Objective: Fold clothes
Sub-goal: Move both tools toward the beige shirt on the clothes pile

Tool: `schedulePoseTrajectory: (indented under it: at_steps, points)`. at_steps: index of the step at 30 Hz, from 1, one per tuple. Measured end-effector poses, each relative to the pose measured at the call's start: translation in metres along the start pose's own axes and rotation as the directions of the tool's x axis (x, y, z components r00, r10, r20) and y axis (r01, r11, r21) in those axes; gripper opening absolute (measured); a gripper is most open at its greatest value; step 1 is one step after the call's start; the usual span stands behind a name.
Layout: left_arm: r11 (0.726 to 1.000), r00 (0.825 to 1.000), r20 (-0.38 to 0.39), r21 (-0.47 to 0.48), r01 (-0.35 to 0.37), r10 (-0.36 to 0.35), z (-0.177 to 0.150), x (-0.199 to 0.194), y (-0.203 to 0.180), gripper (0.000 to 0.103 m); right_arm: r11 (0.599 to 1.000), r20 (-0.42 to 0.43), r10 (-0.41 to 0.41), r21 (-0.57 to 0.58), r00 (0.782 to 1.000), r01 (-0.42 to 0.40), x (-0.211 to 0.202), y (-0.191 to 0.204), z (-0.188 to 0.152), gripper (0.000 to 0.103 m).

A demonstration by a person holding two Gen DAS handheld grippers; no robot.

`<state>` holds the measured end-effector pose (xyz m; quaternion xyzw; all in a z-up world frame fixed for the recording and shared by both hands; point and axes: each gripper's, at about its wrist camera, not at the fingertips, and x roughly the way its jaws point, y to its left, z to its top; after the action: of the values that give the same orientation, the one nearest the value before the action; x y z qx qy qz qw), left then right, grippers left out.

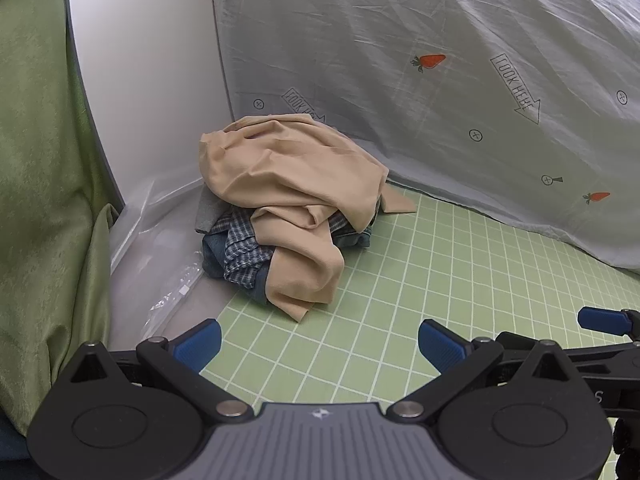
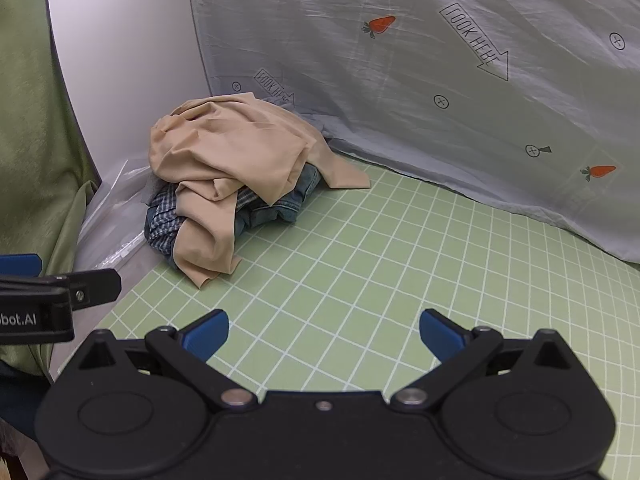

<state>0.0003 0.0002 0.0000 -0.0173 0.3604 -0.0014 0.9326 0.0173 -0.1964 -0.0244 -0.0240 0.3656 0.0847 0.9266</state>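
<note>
While a pale grey sheet (image 1: 400, 60) printed with carrots and arrows hangs along the back and a green curtain (image 1: 40, 160) drapes at the left, the bench (image 1: 400, 280) carries a green mat ruled in white squares, with a white panel (image 1: 140, 80) standing at its far left corner. Heaped in that corner lies the pile of clothes (image 1: 280, 208): a tan garment (image 2: 224, 148) on top, a blue checked shirt (image 2: 164, 220) and denim (image 2: 280, 204) beneath. Well short of the pile, the left gripper (image 1: 320, 344) and right gripper (image 2: 324, 334) hover side by side, fingers spread wide, nothing between them.
</note>
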Motion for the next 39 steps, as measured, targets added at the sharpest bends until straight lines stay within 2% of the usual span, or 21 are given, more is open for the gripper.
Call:
schedulePoseTrajectory:
  at_steps: [12, 39]
  points:
    - [1.000, 1.000, 0.020, 0.006, -0.006, 0.006, -0.0064, -0.0015, -0.0047, 0.103, 1.000, 0.004, -0.007, 0.007, 1.000, 0.007, -0.0025, -0.0023, -0.0019, 0.103]
    - [1.000, 1.000, -0.009, 0.010, -0.007, 0.007, -0.0017, 0.0073, -0.0044, 0.103, 1.000, 0.001, -0.014, 0.018, 1.000, 0.014, -0.0019, -0.0042, -0.0005, 0.103]
